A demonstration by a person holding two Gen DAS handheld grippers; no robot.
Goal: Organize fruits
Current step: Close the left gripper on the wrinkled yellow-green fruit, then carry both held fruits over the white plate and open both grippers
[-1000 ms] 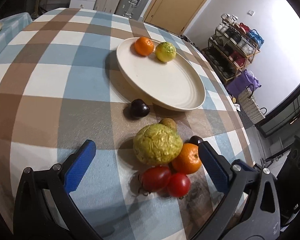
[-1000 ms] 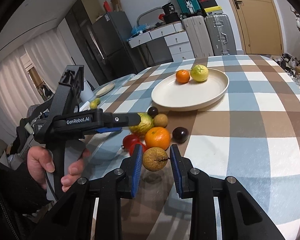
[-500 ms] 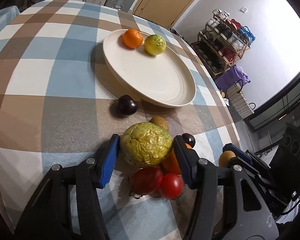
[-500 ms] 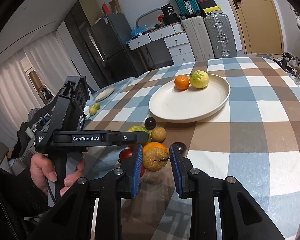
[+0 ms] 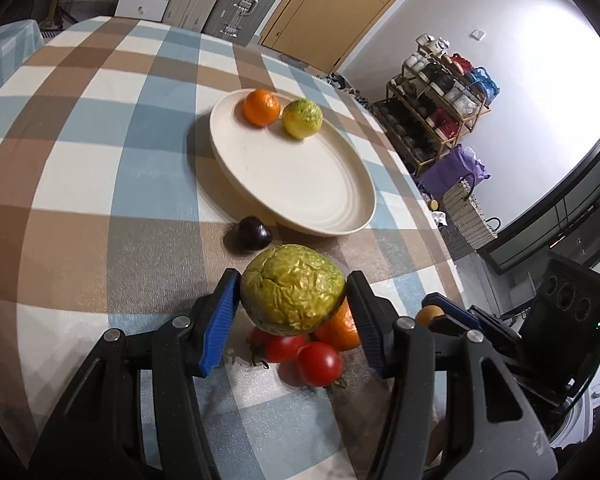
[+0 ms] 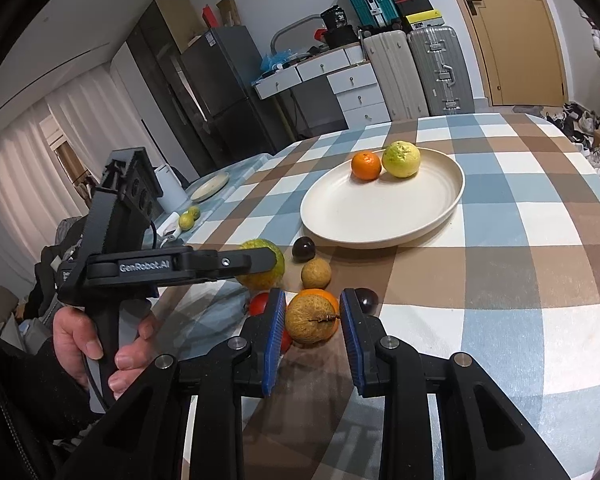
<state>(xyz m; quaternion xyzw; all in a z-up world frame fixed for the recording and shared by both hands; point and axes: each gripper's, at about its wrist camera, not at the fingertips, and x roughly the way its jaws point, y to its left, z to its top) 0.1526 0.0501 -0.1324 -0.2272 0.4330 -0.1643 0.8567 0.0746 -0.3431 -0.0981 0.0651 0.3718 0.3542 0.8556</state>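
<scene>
My left gripper (image 5: 294, 296) is shut on a wrinkled yellow-green fruit (image 5: 293, 289) and holds it above the pile; it also shows in the right wrist view (image 6: 260, 264). My right gripper (image 6: 310, 320) is shut on a small brown fruit (image 6: 309, 319), lifted off the cloth. On the table lie two red tomatoes (image 5: 306, 354), an orange (image 5: 338, 328), a dark plum (image 5: 253, 233), a second dark plum (image 6: 367, 299) and a tan round fruit (image 6: 316, 274). The cream plate (image 5: 300, 184) holds an orange (image 5: 261, 107) and a yellow-green citrus (image 5: 302, 117).
The round table has a checked cloth (image 5: 80, 160). A side table at the left carries a small plate (image 6: 210, 186) and small green fruits (image 6: 188, 218). Suitcases (image 6: 420, 68) and drawers stand behind. A shoe rack (image 5: 440, 92) is at the right.
My left gripper closed on the wrinkled yellow-green fruit and lifted it off the pile. My right gripper kept the brown fruit and rose slightly.
</scene>
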